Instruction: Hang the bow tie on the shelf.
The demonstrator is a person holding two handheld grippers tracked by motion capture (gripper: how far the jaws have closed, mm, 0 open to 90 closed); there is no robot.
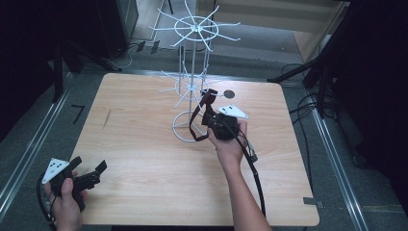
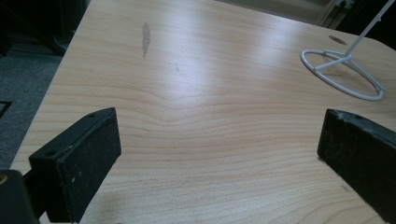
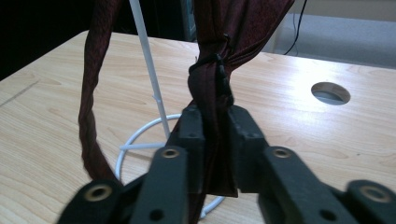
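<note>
Right gripper (image 3: pixel 212 140) jaws clamped on a dark red fabric band (image 3: pixel 210 88), held above the table's (image 1: pixel 144 144) middle beside the white wire rack (image 1: pixel 191 77); apparently mid-hanging, needing the loop lifted over an arm. Left gripper (image 2: pixel 219 154), wide open and empty, waits at the near-left corner.

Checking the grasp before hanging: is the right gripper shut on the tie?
Shut: the right gripper's jaws pinch the dark red tie just below its knot.
</note>
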